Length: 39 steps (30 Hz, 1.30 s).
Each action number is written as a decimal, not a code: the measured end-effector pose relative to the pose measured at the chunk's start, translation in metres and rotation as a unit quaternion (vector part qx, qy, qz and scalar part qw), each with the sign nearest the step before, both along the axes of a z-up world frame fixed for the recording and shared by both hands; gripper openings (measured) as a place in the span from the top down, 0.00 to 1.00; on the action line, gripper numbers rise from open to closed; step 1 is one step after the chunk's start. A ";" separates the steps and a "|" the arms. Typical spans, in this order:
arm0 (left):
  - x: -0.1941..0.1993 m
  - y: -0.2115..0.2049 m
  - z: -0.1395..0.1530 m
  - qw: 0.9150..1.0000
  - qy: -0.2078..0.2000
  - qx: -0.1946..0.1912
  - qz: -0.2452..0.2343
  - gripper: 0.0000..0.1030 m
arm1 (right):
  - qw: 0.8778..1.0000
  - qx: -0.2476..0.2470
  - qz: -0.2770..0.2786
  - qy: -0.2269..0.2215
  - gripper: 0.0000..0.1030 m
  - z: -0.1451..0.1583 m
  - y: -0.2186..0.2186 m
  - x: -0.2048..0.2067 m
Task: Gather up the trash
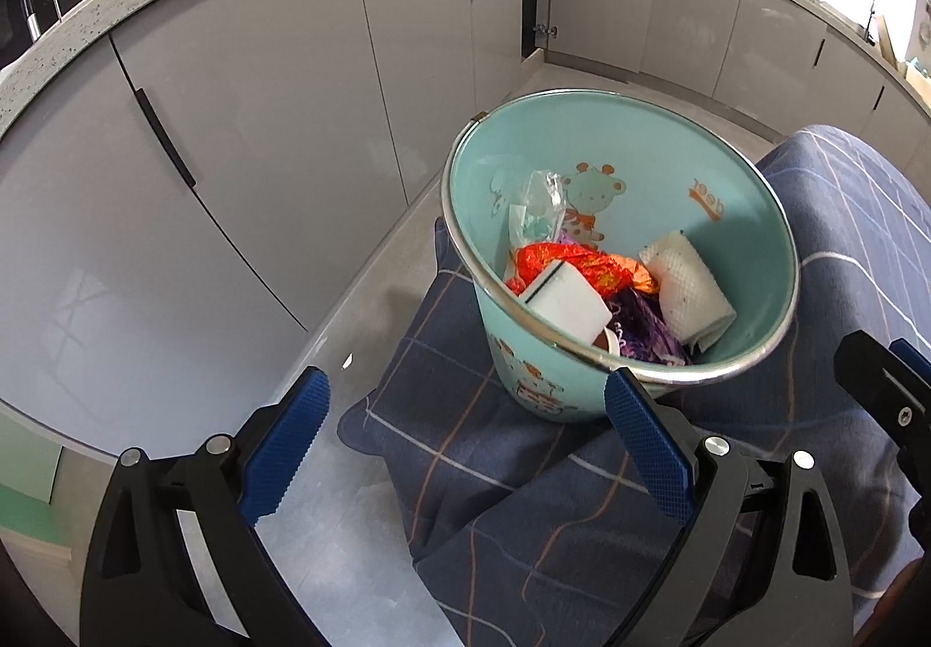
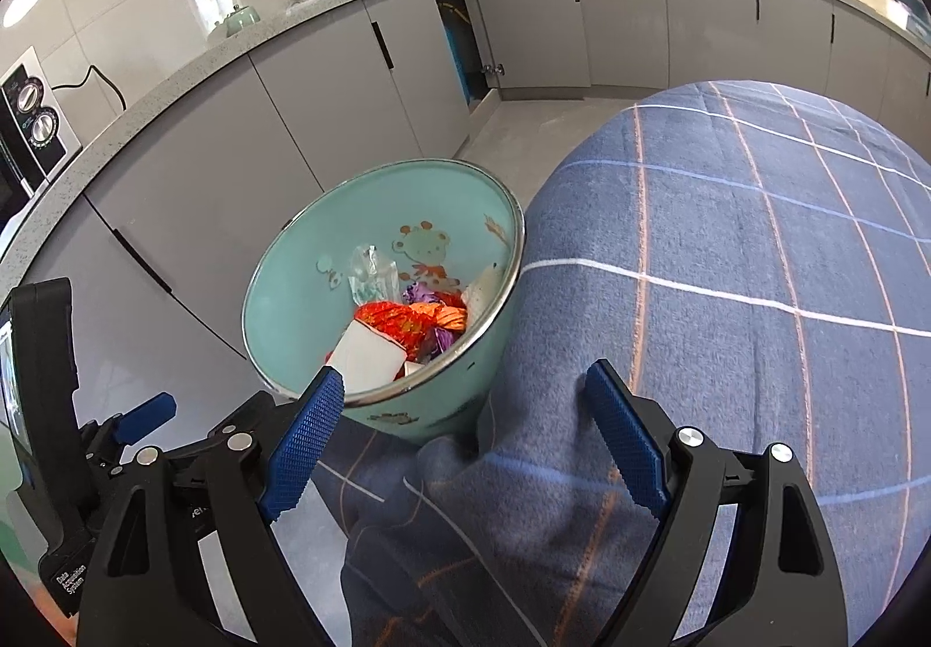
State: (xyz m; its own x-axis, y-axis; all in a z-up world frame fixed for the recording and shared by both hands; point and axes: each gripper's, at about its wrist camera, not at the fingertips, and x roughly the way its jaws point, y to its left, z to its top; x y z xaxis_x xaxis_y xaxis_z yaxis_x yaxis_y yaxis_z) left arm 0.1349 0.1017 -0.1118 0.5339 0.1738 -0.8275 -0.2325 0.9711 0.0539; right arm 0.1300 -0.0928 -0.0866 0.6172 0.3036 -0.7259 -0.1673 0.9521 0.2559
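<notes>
Both grippers (image 1: 465, 443) (image 2: 459, 432) gape above blanket (image 2: 727, 298); trash-filled bucket (image 1: 750, 193) beyond.

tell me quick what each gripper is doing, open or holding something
left gripper: open, nothing between its fingers.
right gripper: open, holding nothing, near the teal trash bucket.

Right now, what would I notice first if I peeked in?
A teal bucket with a cartoon giraffe inside stands on a blue checked blanket, at its left edge. It holds trash: an orange wrapper, a white box, a paper towel. Both grippers are open and empty.
</notes>
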 end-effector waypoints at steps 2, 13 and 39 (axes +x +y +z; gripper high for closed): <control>-0.002 -0.004 0.001 1.000 0.000 0.005 -0.004 0.09 | 1.000 0.000 0.003 0.001 0.18 -0.001 0.000 -0.002; -0.021 -0.010 0.008 1.000 -0.003 0.012 -0.004 0.09 | 1.000 0.004 0.009 -0.004 0.18 0.003 -0.007 -0.019; -0.074 -0.015 0.052 0.996 -0.062 0.057 -0.026 0.09 | 0.999 -0.016 0.024 -0.043 0.18 0.029 -0.016 -0.065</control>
State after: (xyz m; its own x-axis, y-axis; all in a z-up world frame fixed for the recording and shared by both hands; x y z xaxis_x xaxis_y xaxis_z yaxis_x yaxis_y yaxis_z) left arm 0.0607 0.0864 -0.0598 0.6415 0.2320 -0.7312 -0.1945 0.9712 0.1374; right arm 0.0646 -0.1085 -0.0575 0.6636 0.3113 -0.6802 -0.2329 0.9501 0.2076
